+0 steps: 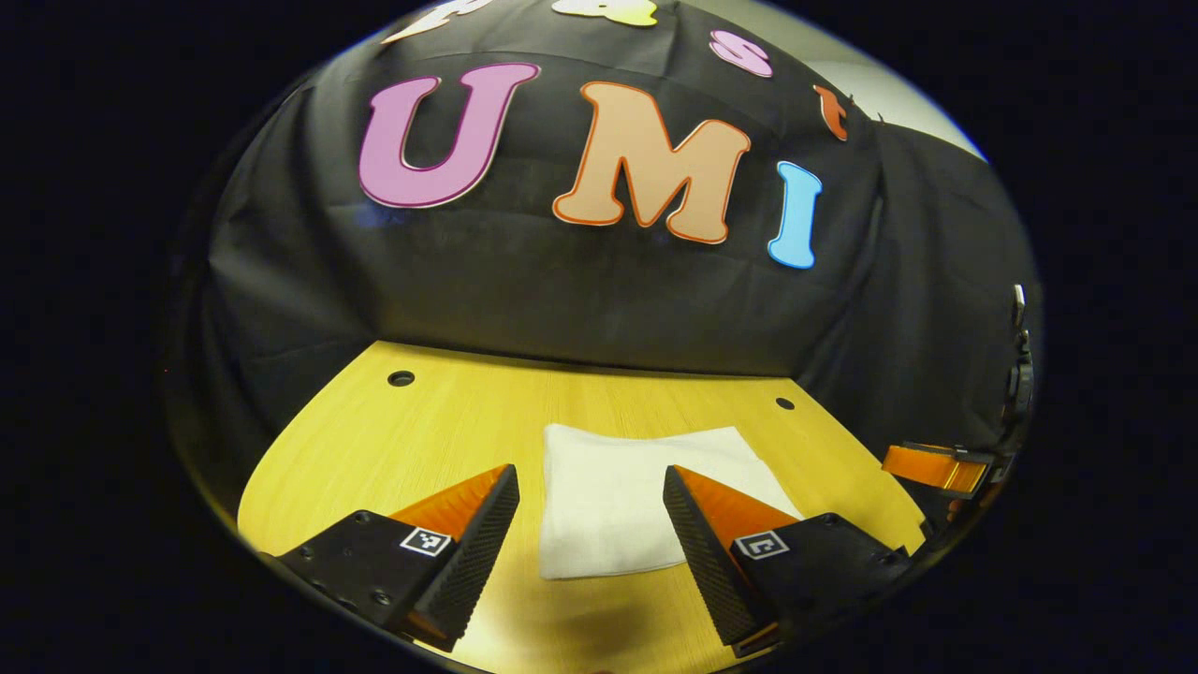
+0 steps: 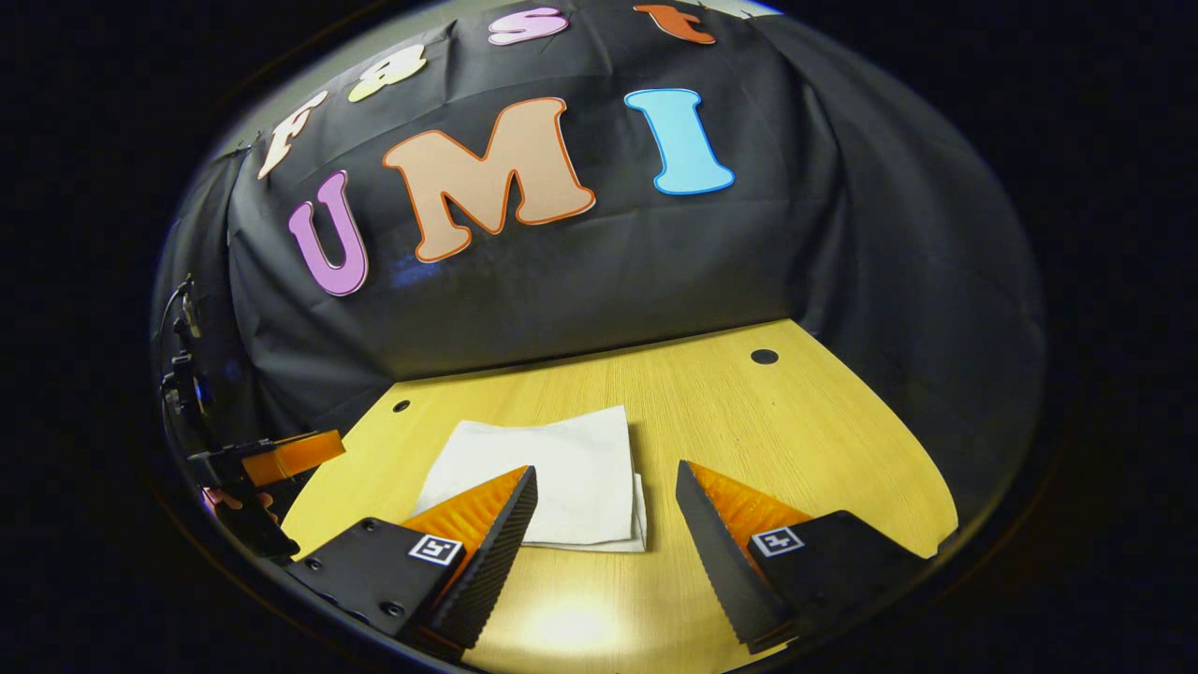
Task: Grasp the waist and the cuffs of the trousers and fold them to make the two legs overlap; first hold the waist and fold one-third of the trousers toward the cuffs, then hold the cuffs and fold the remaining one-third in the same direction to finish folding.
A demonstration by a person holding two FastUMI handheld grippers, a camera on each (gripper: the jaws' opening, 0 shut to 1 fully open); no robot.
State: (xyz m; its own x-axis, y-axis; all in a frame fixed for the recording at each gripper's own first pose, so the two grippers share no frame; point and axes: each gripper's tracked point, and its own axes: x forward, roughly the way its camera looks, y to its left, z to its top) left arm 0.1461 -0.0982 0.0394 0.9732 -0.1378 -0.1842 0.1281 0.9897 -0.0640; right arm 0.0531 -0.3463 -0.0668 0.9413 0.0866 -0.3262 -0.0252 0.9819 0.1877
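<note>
Left gripper view: the left hand-held gripper (image 1: pixel 591 534) hovers above the near edge of the wooden counter (image 1: pixel 449 412), its jaws spread wide and holding nothing. The white trousers (image 1: pixel 627 496) lie folded into a compact rectangle on the counter, roughly midway between the near and far edges, seen through the gap between the fingers and not touched by them. Two round holes (image 1: pixel 401 378) sit near the far edge. The right hand-held gripper (image 1: pixel 941 468) shows at the counter's right edge.

Right gripper view: the right hand-held gripper (image 2: pixel 606 538) likewise stands wide apart and empty above the near edge. The folded trousers (image 2: pixel 552 468) rest flat toward the counter's left side, layered edges showing along their right side. The left hand-held gripper (image 2: pixel 281 454) shows off the left edge; its opening cannot be judged from here.
</note>
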